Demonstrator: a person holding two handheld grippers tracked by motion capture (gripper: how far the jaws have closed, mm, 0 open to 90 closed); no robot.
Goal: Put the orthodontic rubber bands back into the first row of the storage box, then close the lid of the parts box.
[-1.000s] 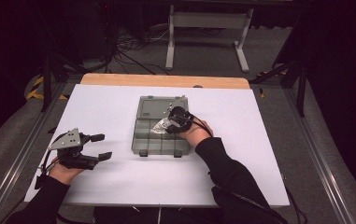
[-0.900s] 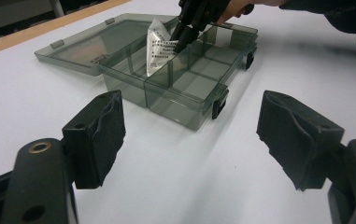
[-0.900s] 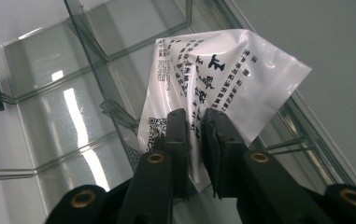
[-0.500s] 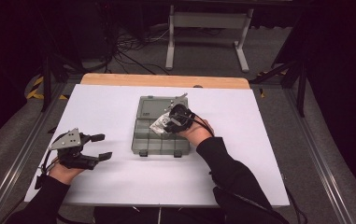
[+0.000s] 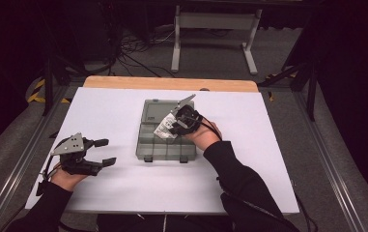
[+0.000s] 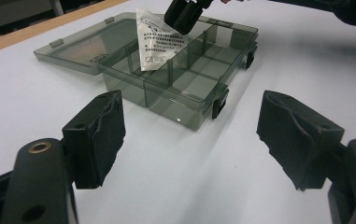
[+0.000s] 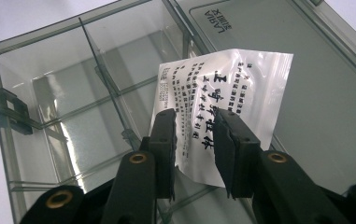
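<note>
Right gripper (image 5: pixel 176 126) hovers over the open smoke-grey compartment box (image 5: pixel 164 151) at mid-counter (image 5: pixel 114 104). In the right gripper view its two black jaws stand a little apart, having just been opening, with the white printed packet (image 7: pixel 222 88) between them. A visible gap shows on either side of the packet's lower edge, so the pads (image 7: pixel 165 140) are not pressing on it: grip released. The packet sits tilted, leaning across a divider (image 7: pixel 102 70) inside the box, lower part down in a compartment, upper corner up toward the lid side. Black print on its face; text too small to read with certainty.

Box lid (image 6: pixel 80 46) is swung fully back and lies flat on the counter beyond the tray. Two dark latches (image 6: pixel 219 101) show on the near wall in the left gripper view.

Left gripper (image 5: pixel 102 152) rests well apart from the box, at the left part of the white counter, held in the left hand (image 5: pixel 68 176). Its jaws are spread wide, nothing between them, pads facing the box.

Right sleeve (image 5: pixel 239 179) runs in from the bottom edge toward the box.
</note>
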